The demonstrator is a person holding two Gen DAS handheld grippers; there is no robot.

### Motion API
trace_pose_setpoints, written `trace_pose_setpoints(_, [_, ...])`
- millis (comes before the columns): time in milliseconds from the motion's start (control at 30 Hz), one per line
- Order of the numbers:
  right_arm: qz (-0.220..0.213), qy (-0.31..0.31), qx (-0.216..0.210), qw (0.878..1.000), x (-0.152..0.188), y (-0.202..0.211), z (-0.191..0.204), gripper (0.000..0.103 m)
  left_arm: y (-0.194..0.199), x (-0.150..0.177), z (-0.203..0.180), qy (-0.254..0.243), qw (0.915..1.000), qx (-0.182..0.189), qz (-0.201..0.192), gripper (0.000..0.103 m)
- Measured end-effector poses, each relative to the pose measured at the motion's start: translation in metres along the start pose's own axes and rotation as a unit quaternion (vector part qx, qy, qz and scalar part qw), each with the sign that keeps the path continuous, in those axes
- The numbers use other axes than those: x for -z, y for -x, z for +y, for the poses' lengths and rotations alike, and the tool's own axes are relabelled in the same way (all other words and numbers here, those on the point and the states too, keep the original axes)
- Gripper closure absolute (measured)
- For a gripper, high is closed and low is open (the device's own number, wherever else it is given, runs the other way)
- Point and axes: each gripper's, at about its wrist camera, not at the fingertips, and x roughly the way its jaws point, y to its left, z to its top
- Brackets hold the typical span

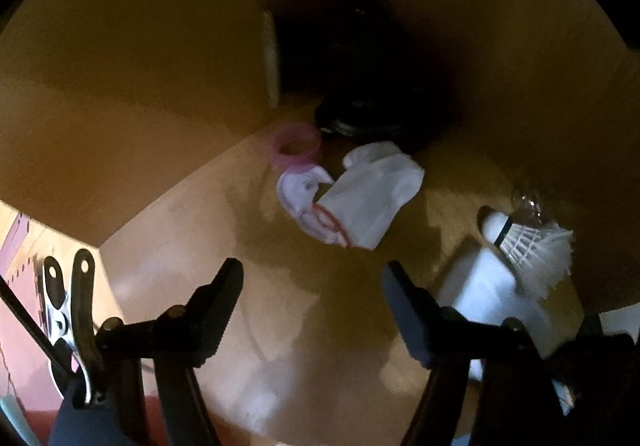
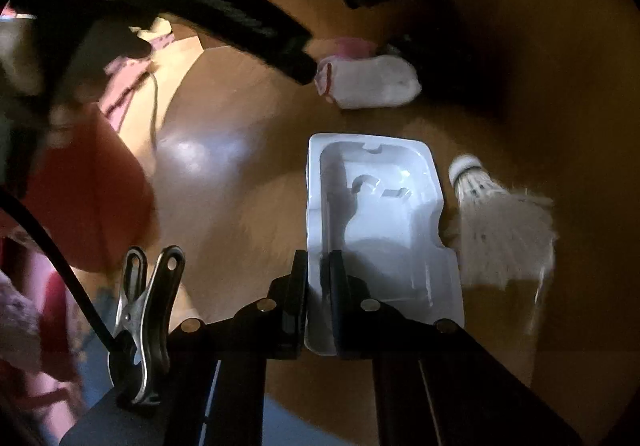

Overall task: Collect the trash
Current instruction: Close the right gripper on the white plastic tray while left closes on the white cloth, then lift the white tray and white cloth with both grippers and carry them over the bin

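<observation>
A white moulded plastic tray [image 2: 380, 221] lies on the brown wooden surface [image 2: 224, 205], and my right gripper [image 2: 318, 270] is shut on its near left rim. In the left wrist view that same white plastic tray [image 1: 488, 294] shows at the right, partly hidden by a finger. My left gripper [image 1: 312, 278] hovers open over bare wood, with nothing between its fingers. Ahead of it lies a crumpled white wrapper with red print [image 1: 352, 197], and behind that a pink ring-shaped piece [image 1: 294, 143]. In the right wrist view the white wrapper [image 2: 368, 81] sits beyond the tray.
A white feather shuttlecock [image 2: 496, 213] lies right of the tray; the shuttlecock [image 1: 528, 246] also shows beside it in the left wrist view. A dark round object [image 1: 360, 57] sits at the back. The other gripper's black body [image 2: 208, 9] crosses the upper left.
</observation>
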Motion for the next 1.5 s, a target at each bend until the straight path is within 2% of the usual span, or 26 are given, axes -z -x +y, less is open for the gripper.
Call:
trace_pose_setpoints(167, [0.0, -0.017, -0.009, 1.0, 0.019, 0.009, -0.002, 0.092, -0.016, -0.007, -0.022, -0.049, 0.9981, -0.027, -0.026, 0.03])
trace_pose_setpoints(333, [-0.011, -0.006, -0.018, 1.0, 0.026, 0.012, 0.003, 0.092, -0.025, -0.016, -0.029, -0.055, 0.9964, -0.039, -0.052, 0.03])
trace_pose_setpoints(567, [-0.008, 0.004, -0.035, 0.999, 0.032, 0.008, 0.013, 0.092, -0.047, -0.021, -0.033, -0.047, 0.9984, -0.008, -0.03, 0.031])
trace_pose_setpoints(633, [-0.006, 0.005, -0.037, 0.999, 0.03, 0.007, 0.015, 0.092, -0.051, -0.02, -0.036, -0.047, 0.9986, -0.007, -0.025, 0.035])
trace_pose_setpoints(700, [-0.004, 0.006, -0.039, 0.999, 0.03, 0.005, 0.017, 0.091, -0.051, -0.021, -0.037, -0.048, 0.9982, -0.019, -0.031, 0.043])
trace_pose_setpoints(733, [-0.003, 0.007, -0.039, 0.999, 0.03, 0.004, 0.017, 0.091, -0.051, -0.021, -0.039, -0.051, 0.9979, -0.022, -0.034, 0.049])
trace_pose_setpoints(800, [-0.002, 0.006, -0.04, 0.999, 0.027, 0.002, 0.018, 0.091, -0.049, -0.02, -0.041, -0.058, 0.9974, -0.021, -0.035, 0.068])
trace_pose_setpoints(900, [-0.002, 0.002, -0.042, 0.999, 0.027, -0.002, 0.019, 0.09, -0.043, -0.017, -0.044, -0.07, 0.9964, -0.018, -0.044, 0.082])
trace_pose_setpoints(1133, [-0.003, 0.002, -0.042, 0.999, 0.026, -0.005, 0.025, 0.09, -0.029, -0.002, -0.028, -0.014, 0.9986, 0.034, -0.038, 0.084])
trace_pose_setpoints(1433, [-0.019, 0.012, -0.033, 0.999, 0.03, 0.014, 0.022, 0.092, 0.002, 0.04, -0.01, 0.036, 0.9958, 0.072, -0.044, 0.084])
trace_pose_setpoints(1500, [-0.022, 0.018, -0.031, 0.999, 0.03, 0.018, 0.023, 0.093, 0.005, 0.041, -0.001, 0.052, 0.9946, 0.079, -0.043, 0.084])
